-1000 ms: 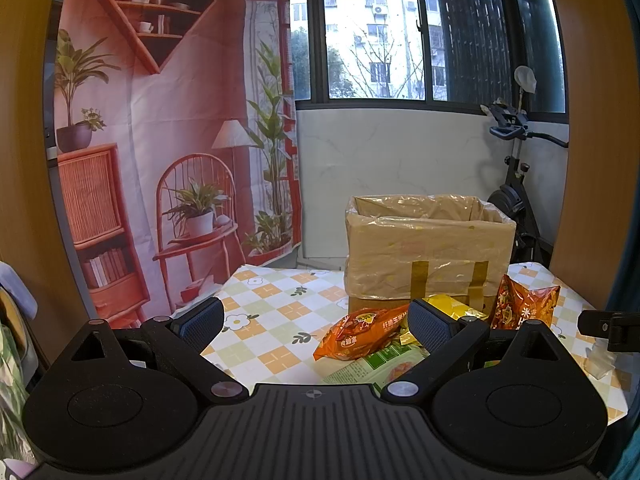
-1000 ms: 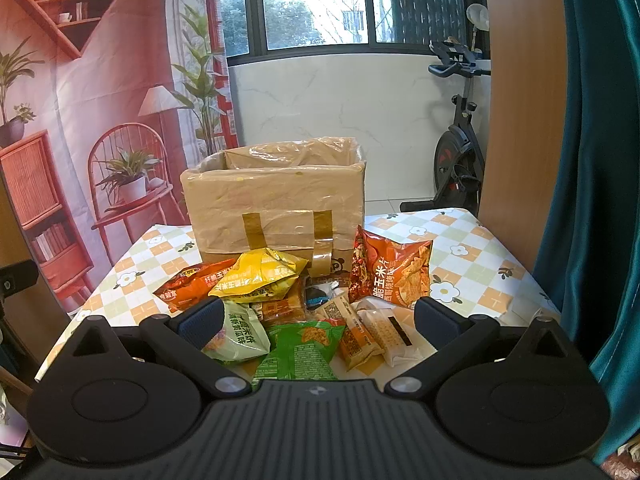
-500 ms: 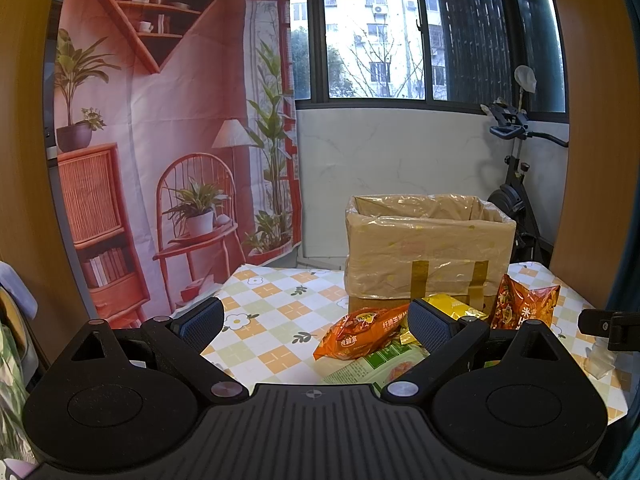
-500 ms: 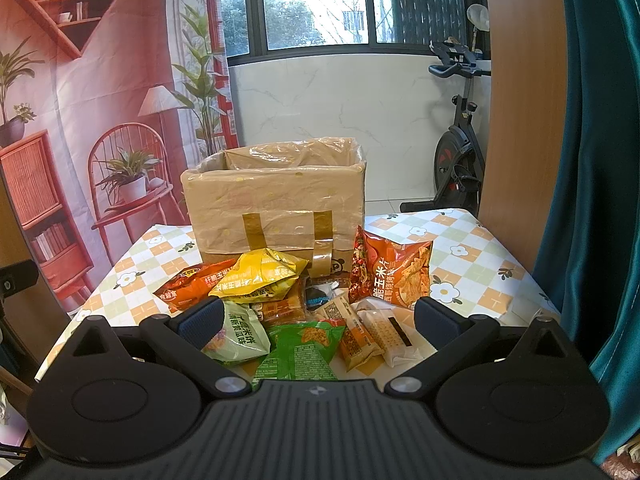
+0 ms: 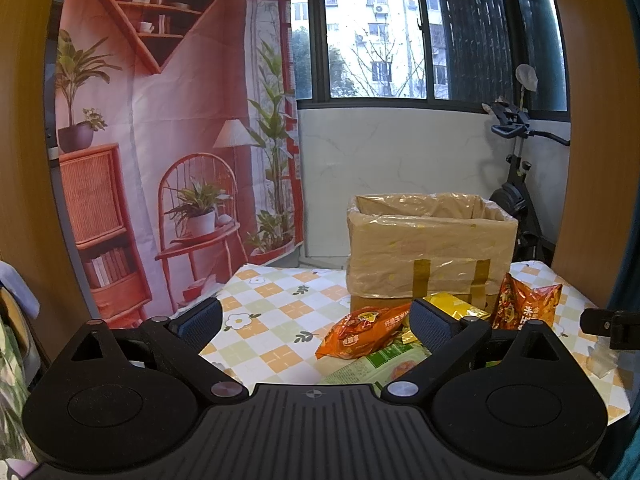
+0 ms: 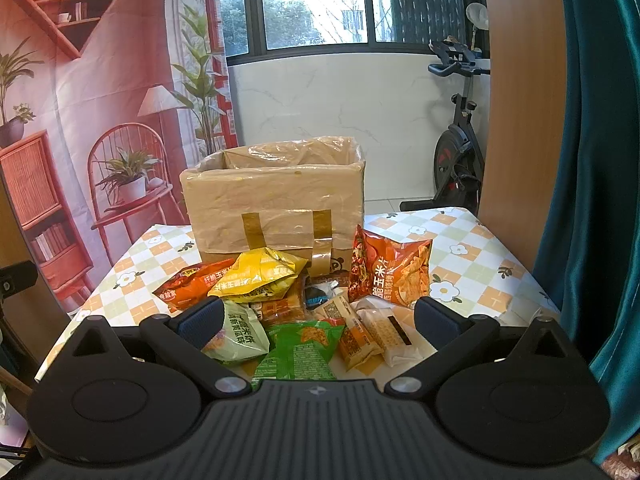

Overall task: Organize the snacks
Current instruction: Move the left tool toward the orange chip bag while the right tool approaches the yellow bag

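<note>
Table (image 6: pixel 472 240) has a checkered cloth on it, orange and pale green squares with little white flowers. Behind it there's a printed backdrop (image 6: pixel 100 80) showing shelves, a chair and potted plants, then a window (image 6: pixel 316 0) with buildings outside, a white marble-look wall, an exercise bike (image 6: pixel 460 148) at about 2 o'clock in the right wrist view, and a teal curtain (image 6: pixel 592 160) at 3 o'clock.

The cardboard box (image 6: pixel 276 204) sits open-topped at 12 o'clock, wrapped in clear plastic with two strips of brown tape down its front. The snacks are piled right in front of it, none inside as far as I can see.

Writing is all Chinese, and most of it I can't make out at this size.

Count, roughly eight packs: one orange bag (image 6: pixel 188 286) at 10 o'clock, one yellow bag (image 6: pixel 264 274) lying over it, one red-orange corn chip bag (image 6: pixel 390 274) standing at 1 o'clock, one pale green bag (image 6: pixel 236 334), one bright green bag (image 6: pixel 300 346), two slim wrapped bars (image 6: pixel 352 336), plus a small dark pack (image 6: pixel 318 294) half buried.

Left gripper (image 5: pixel 316 322) is spread wide with nothing in it, hovering off the pile's left. Right gripper (image 6: pixel 316 318) is also wide apart and empty, centred over the pile.
</note>
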`<move>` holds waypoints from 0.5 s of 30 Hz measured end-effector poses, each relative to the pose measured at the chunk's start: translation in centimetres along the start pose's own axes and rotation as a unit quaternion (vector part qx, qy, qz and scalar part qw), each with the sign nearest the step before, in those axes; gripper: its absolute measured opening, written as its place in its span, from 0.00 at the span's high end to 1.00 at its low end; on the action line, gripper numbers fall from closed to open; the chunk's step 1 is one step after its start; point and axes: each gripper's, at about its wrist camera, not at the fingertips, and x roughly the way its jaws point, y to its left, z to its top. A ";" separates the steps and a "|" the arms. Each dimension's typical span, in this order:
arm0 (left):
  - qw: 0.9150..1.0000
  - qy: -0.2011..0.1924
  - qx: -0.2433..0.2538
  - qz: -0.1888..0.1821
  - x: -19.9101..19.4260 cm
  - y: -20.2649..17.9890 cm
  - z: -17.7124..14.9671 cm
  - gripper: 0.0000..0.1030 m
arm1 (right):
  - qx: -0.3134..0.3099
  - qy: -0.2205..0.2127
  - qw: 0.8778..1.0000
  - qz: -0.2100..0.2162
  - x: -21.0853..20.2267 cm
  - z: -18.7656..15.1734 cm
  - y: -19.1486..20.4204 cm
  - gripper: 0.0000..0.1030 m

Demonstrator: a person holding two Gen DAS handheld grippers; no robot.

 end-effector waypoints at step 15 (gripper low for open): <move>0.999 0.010 -0.012 0.028 5.6 2.9 1.7 0.00 | -0.004 -0.075 0.997 0.022 2.7 2.0 -3.5 0.00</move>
